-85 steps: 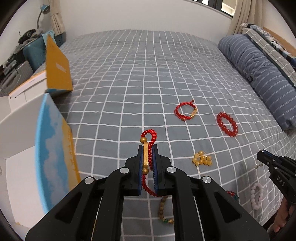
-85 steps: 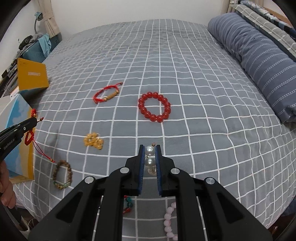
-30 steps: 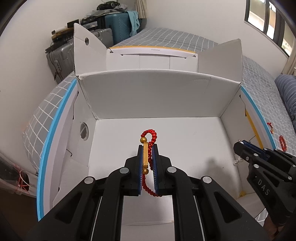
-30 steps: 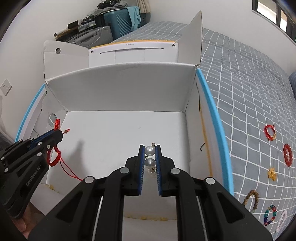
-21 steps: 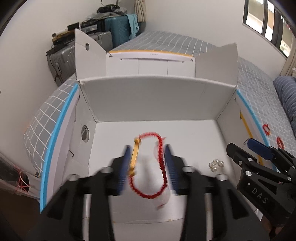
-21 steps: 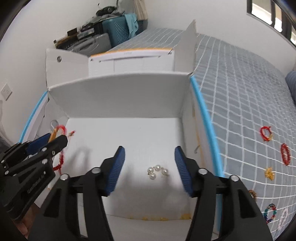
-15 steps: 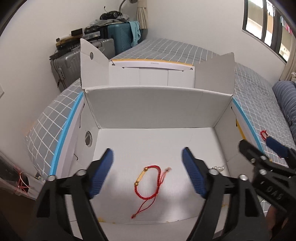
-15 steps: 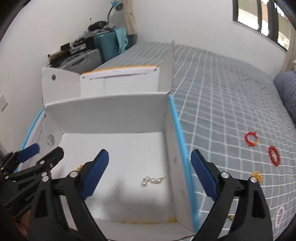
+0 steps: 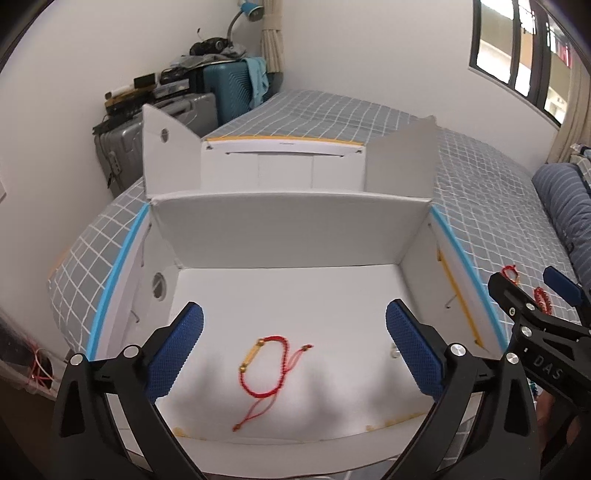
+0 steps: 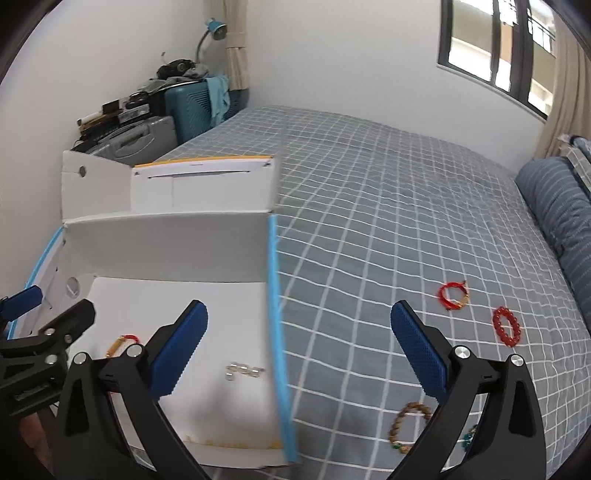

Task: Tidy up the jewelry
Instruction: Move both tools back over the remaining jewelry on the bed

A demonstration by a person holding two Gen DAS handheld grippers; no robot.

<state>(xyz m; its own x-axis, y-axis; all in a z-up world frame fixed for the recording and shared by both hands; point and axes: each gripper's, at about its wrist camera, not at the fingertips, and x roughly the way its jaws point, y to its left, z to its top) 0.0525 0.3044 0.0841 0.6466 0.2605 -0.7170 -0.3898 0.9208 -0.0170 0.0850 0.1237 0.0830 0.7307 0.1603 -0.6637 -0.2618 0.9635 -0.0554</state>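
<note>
A red cord bracelet with a gold bar (image 9: pixel 266 365) lies on the floor of the open white cardboard box (image 9: pixel 291 229). A small pearl piece (image 10: pixel 244 370) lies in the box near its right wall. My left gripper (image 9: pixel 293 354) is open and empty above the box. My right gripper (image 10: pixel 298 349) is open and empty over the box's blue-edged right wall (image 10: pixel 275 302); it also shows at the right of the left wrist view (image 9: pixel 532 291). On the grey checked bed lie a red cord bracelet (image 10: pixel 453 295), a red bead bracelet (image 10: pixel 508 331) and a wooden bead bracelet (image 10: pixel 408 424).
The box sits at the bed's corner with its flaps (image 9: pixel 166 147) standing up. Suitcases (image 10: pixel 147 136) and a blue lamp (image 10: pixel 214 27) stand by the wall behind. A striped blue pillow (image 10: pixel 554 206) lies at the right. A window (image 10: pixel 491 48) is above the bed.
Both grippers carried their pieces from the bed to the box and opened. The red bracelet and the pearl piece dropped onto the box floor. The right gripper has since swung right toward the bed.
</note>
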